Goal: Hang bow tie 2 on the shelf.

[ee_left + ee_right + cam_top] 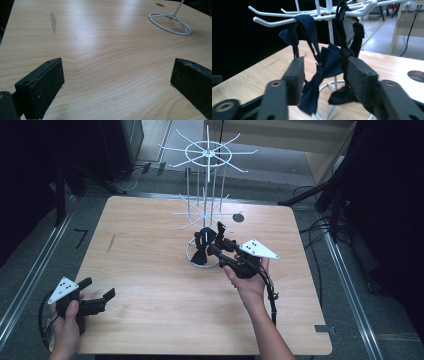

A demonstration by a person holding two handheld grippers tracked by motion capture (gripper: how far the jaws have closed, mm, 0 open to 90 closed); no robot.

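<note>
A white wire rack point(207, 155) with hooks stands at the table's far middle, its base ring point(170, 23) lying flat on the wood. A navy bow tie point(312, 92) hangs by its strap from a lower hook point(274, 22), and a black bow tie point(342, 95) hangs beside it. My right gripper point(216, 240) is held level at the bow ties point(202, 247). Its jaws stand apart on either side of the navy one, pads not pressing, with the black strap close to the right jaw. My left gripper point(100, 287) rests at the front left corner, open and with nothing between its jaws point(117, 75).
The wooden table point(150, 245) has a round hole point(238, 217) just right of the rack. The rack's upper ring of long hooks spreads above the lower ones. Dark stands and cables line the floor on both sides.
</note>
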